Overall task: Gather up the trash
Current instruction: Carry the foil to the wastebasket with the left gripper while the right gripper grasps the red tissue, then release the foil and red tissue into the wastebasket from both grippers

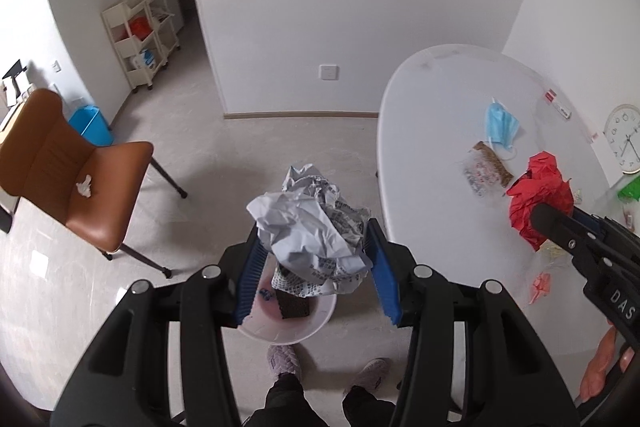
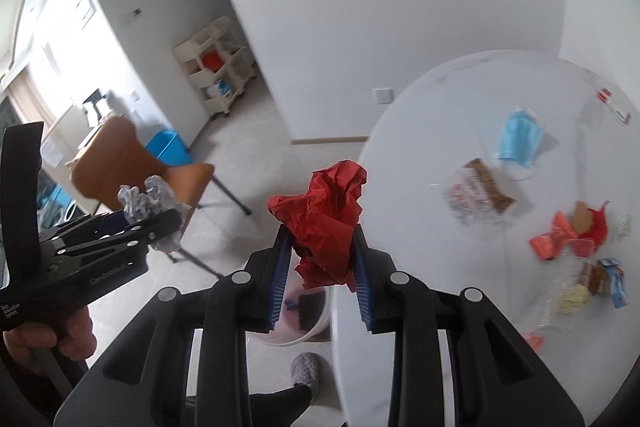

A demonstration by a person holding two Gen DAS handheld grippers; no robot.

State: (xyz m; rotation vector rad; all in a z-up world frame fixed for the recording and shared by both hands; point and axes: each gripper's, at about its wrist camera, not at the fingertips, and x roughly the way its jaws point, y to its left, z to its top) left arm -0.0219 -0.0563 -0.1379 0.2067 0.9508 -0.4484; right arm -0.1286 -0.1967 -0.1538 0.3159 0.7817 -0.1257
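My left gripper [image 1: 314, 233] is shut on a crumpled grey printed paper [image 1: 304, 223], held over a white bin [image 1: 316, 327] on the floor. The bin has a dark item and a pinkish stain inside. My right gripper [image 2: 320, 231] is shut on a crumpled red paper [image 2: 324, 211] at the edge of the white round table [image 2: 440, 307], above and just right of the bin [image 2: 316, 323]. In the left wrist view the red paper [image 1: 536, 195] hangs over the table. In the right wrist view the left gripper [image 2: 168, 223] holds its grey paper [image 2: 148, 199] at the left.
On the table lie a blue face mask [image 2: 518, 139], a clear snack wrapper [image 2: 476, 195], orange and red wrappers [image 2: 568, 231] and small packets [image 2: 600, 279]. A clock [image 1: 624, 139] stands at the table's far side. A brown chair [image 1: 60, 163] carries a white tissue [image 1: 84, 187]. The person's feet [image 1: 282, 359] stand by the bin.
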